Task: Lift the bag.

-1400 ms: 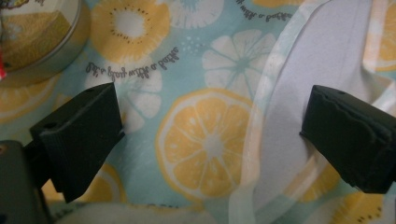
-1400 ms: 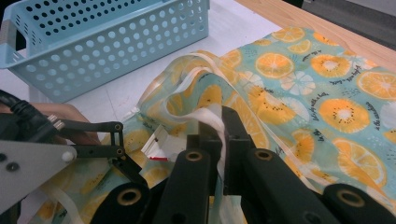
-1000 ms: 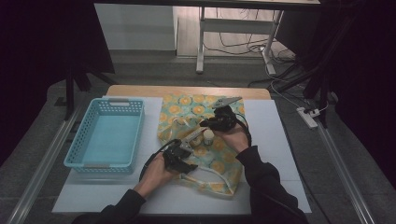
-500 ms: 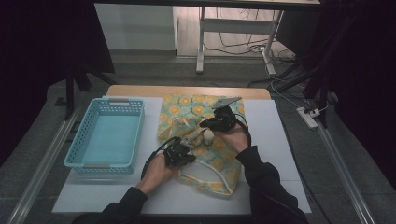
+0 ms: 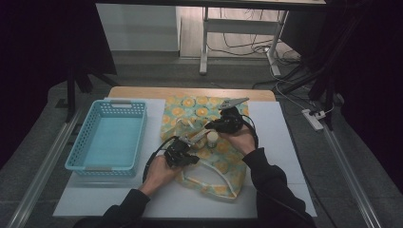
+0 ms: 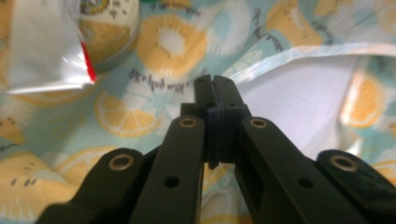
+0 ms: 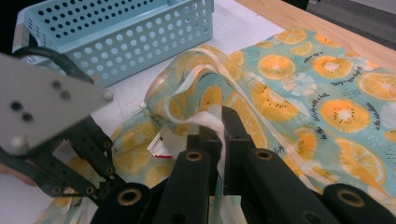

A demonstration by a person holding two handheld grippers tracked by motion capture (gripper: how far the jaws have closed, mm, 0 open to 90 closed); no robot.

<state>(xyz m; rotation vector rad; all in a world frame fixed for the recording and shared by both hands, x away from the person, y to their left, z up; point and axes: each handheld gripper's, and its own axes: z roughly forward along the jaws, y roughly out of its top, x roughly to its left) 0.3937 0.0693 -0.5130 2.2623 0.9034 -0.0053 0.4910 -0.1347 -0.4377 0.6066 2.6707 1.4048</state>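
The fruit-print bag (image 5: 209,142) lies flat on the bench (image 5: 285,142), beside the blue basket (image 5: 109,135). The right tool (image 7: 217,122) pinches the bag's white strap (image 7: 205,121); the left tool (image 6: 215,88), jaws having just been closing, is pressed together, on the bag's edge as far as can be judged. Risk: the thin strap may slip free under tension, or the jar (image 6: 109,28) and packet (image 6: 44,46) lying at the bag may shift when the fabric lifts.

sleeves: dark, long, both arms | left tool (image 5: 187,142): black, 2 flat link arms w/ brass-ringed pivots + small holes, black cable looping off back | right tool (image 5: 212,127): same black build, brass pivots, grey 3-cornered plate w/ dark screws, black cable
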